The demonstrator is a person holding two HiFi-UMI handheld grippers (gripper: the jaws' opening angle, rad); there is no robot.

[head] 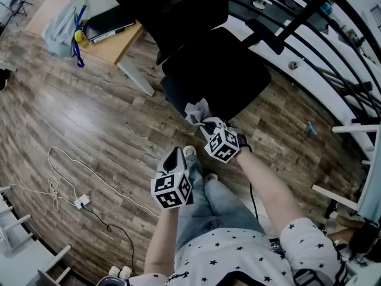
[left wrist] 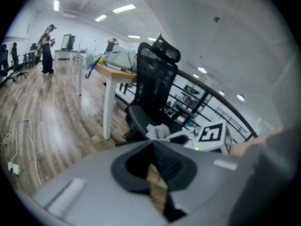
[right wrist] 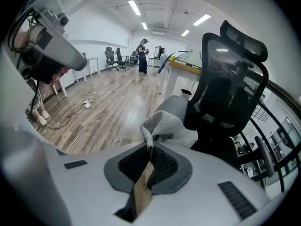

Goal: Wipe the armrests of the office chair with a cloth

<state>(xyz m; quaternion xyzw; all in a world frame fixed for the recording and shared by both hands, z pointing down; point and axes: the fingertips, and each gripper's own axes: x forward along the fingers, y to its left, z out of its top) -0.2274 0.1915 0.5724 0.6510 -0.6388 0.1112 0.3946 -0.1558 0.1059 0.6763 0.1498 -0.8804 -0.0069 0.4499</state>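
Currently we hold the cloth (right wrist: 169, 126) clamped in the right gripper (right wrist: 147, 150), with the nearer armrest (right wrist: 175, 105) just ahead of it, long axis apparently running away from us, while the left gripper (left wrist: 153, 149), jaws together on nothing, sits farther back.

**Legible text, labels, brands, numbers, signs:** none can be read.

**Coded markers:** black-and-white square patterns are carried on the cube of the left gripper (head: 177, 155) and the cube of the right gripper (head: 205, 123), both just in front of the office chair (head: 214, 70). They are patterns only; no letters or numerals are made out.

**Desk (head: 116, 49), beside the office chair:** any print on the items laid there is too small to be read.
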